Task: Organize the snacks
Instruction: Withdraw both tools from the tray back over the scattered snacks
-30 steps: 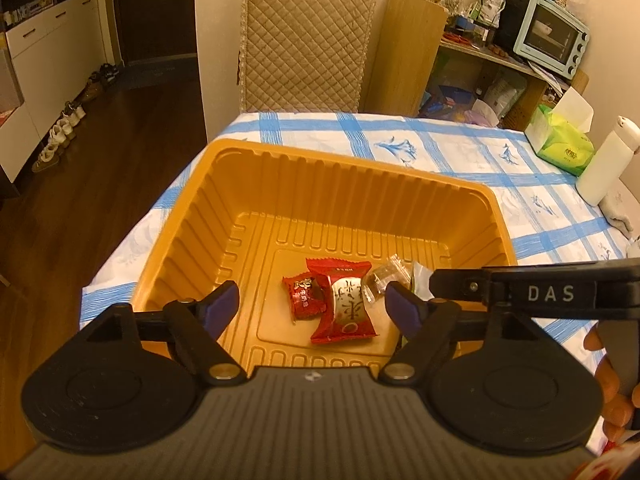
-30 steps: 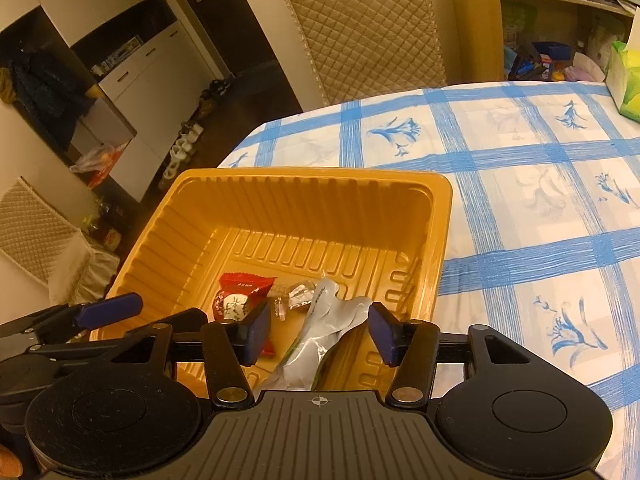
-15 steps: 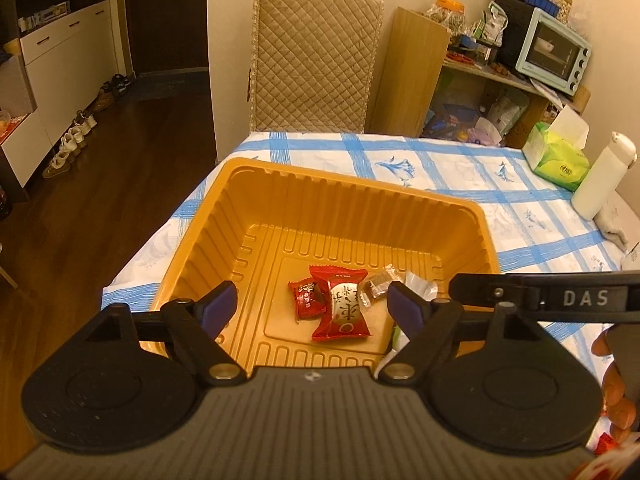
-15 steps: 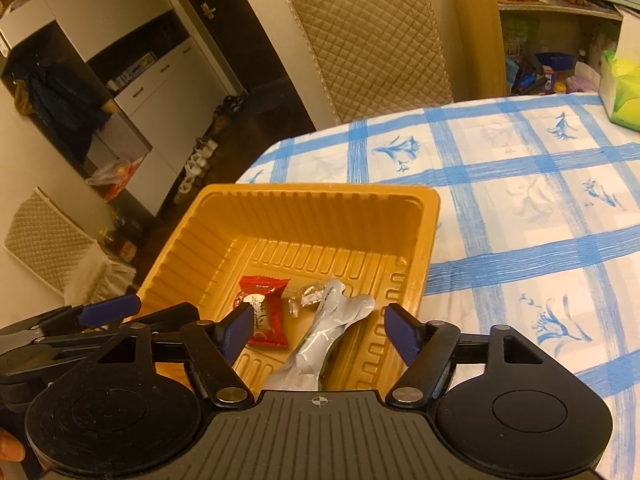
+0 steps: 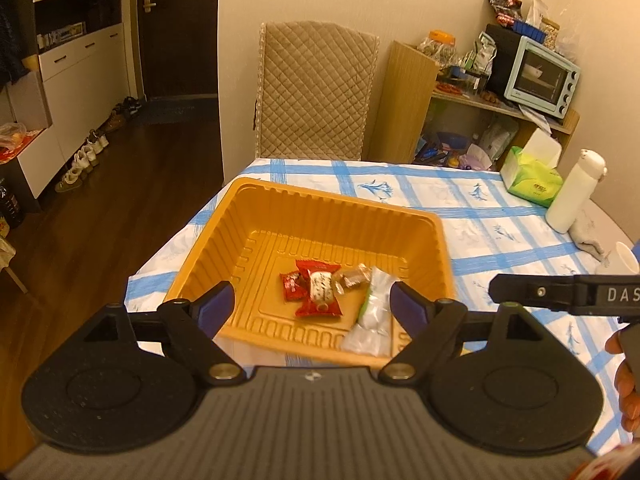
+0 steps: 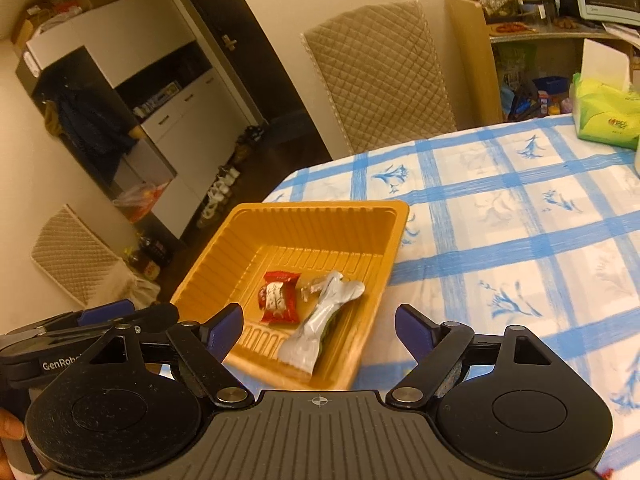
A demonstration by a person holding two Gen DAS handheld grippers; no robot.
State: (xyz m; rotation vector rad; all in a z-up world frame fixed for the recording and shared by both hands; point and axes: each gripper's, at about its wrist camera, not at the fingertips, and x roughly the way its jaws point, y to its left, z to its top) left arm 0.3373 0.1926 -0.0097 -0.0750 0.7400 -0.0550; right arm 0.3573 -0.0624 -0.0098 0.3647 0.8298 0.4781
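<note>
An orange ribbed tray (image 5: 320, 208) sits at the near left corner of the table. In it lie a red snack packet (image 5: 320, 294), a smaller red packet (image 5: 292, 286), a clear-wrapped candy (image 5: 352, 276) and a silver-white packet (image 5: 374, 312) leaning on the near right wall. My left gripper (image 5: 310, 306) hovers above the tray's near rim, its jaws opening with nothing between them. My right gripper (image 6: 320, 330) hangs above the tray (image 6: 320, 208) and the silver-white packet (image 6: 320, 320); its jaws are opening too and touch nothing. One of its fingers (image 5: 560, 294) shows at the right.
A green tissue box (image 5: 532, 184), a white bottle (image 5: 572, 196), a grey cloth (image 5: 588, 232) and a paper cup (image 5: 626, 258) stand at the far right. A quilted chair (image 5: 316, 92) is behind the table. The table's edge drops off left of the tray.
Both grippers have drawn back and up from the tray. The right jaws have widened away from the silver-white packet, which now lies in the tray.
</note>
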